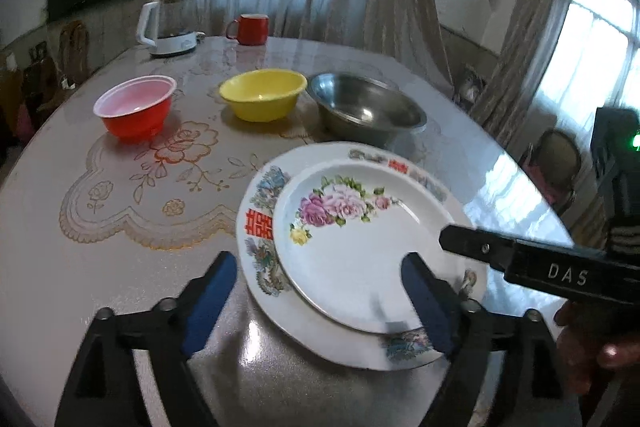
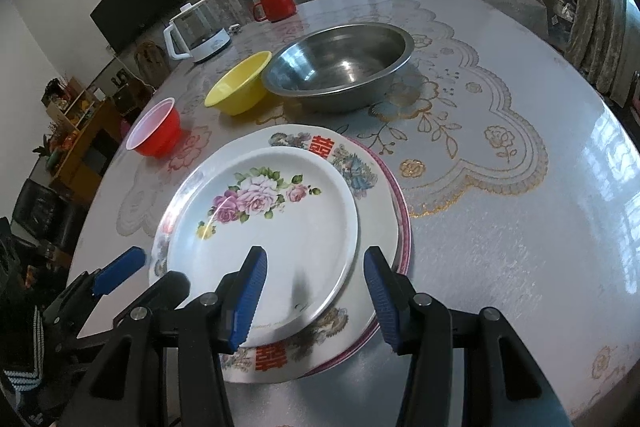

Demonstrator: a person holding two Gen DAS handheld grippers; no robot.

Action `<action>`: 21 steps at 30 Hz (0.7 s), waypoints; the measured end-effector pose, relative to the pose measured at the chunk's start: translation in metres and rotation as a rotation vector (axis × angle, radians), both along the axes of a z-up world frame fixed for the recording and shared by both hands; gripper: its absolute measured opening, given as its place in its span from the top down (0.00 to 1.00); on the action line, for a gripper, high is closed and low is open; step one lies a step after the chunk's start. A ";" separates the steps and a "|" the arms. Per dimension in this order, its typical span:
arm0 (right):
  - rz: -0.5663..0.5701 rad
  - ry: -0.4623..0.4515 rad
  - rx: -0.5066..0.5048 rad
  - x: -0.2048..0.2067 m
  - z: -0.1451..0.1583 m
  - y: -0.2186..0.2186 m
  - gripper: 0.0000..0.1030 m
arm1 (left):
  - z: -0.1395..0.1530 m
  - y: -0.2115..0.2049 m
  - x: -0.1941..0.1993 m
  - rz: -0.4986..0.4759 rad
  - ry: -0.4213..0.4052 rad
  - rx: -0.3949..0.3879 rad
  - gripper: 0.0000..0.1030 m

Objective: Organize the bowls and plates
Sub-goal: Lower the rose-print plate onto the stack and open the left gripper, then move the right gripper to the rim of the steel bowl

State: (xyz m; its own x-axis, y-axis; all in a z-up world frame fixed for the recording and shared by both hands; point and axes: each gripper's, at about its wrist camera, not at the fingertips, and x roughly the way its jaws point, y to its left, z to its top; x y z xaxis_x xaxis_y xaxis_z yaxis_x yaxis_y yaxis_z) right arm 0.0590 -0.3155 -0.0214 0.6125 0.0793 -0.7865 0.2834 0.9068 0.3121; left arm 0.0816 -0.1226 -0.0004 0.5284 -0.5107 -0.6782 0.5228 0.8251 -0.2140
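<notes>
My left gripper (image 1: 316,301) and right gripper (image 2: 316,297) both gape over the stacked plates (image 2: 280,227). Bowls (image 2: 340,67) sit behind.

Each camera sits just behind its gripper, angled down over the surface (image 1: 60,163). Left view looks close from the plates' (image 1: 352,251) left, right view from their right. Both share plates (image 2: 264,219), three bowls (image 2: 340,67), kettle and mug beyond.

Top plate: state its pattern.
White with pink and purple roses plus a yellow flower on the top plate; right wrist view.
</notes>
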 end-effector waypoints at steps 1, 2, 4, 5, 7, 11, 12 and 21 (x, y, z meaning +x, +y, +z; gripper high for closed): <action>-0.006 -0.005 0.010 -0.002 0.000 -0.001 0.51 | 0.003 0.005 0.001 0.009 0.002 -0.025 0.13; -0.015 -0.011 0.024 -0.005 0.001 -0.003 0.51 | 0.005 0.009 0.002 0.021 0.003 -0.045 0.11; -0.029 -0.031 0.050 -0.010 0.003 -0.009 0.51 | 0.010 0.020 0.004 0.061 -0.006 -0.083 0.06; -0.043 -0.046 0.065 -0.013 0.005 -0.013 0.51 | 0.012 0.024 0.006 0.084 -0.009 -0.091 0.04; -0.077 -0.079 0.077 -0.019 0.011 -0.022 0.51 | 0.013 0.030 0.010 0.119 -0.005 -0.097 0.04; -0.145 -0.119 0.089 -0.025 0.016 -0.037 0.51 | 0.008 0.035 0.021 0.157 0.044 -0.092 0.04; -0.159 -0.122 0.093 -0.025 0.016 -0.041 0.51 | 0.008 0.035 0.022 0.162 0.054 -0.089 0.04; -0.213 -0.107 0.177 -0.014 -0.003 -0.071 0.51 | 0.007 0.027 0.031 0.164 0.065 -0.047 0.04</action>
State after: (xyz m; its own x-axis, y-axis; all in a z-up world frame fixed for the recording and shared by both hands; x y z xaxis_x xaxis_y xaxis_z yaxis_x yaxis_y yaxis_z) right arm 0.0449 -0.3868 -0.0242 0.7090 0.0704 -0.7017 0.4183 0.7591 0.4988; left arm 0.1123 -0.0957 0.0067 0.5631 -0.4533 -0.6910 0.3662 0.8864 -0.2831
